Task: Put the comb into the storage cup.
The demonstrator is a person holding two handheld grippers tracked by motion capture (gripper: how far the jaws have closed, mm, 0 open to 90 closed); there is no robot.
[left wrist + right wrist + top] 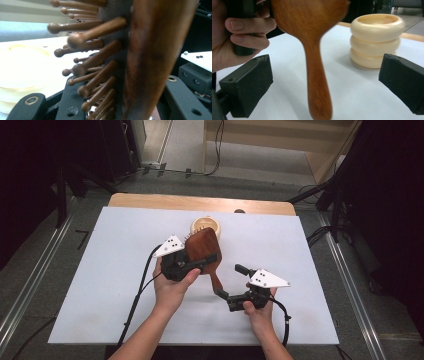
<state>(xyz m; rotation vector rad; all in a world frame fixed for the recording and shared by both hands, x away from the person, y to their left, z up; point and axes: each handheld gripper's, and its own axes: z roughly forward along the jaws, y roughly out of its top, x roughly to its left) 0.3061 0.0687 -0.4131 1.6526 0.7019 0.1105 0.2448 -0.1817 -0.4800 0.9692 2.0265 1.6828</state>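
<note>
A white sheet covers the wooden table, which stands on grey carpet amid dark stands and cables. Over its middle, the left gripper is clenched across the oval head of a reddish-brown wooden hairbrush, holding it clear of the sheet with the handle pointing down toward the person; in the left gripper view the round-tipped wooden bristles jut sideways between the jaws. The right gripper is released, its jaws spread wide on either side of the handle without touching it. Just beyond the brush sits a cream ribbed ring-shaped holder, upright and open at the top. The main risk, as I judge it, is the handover: the smooth, rounded handle could twist or slip if the right jaws close off-centre or the left lets go too soon, and a swinging brush head so near the holder might knock it over.
</note>
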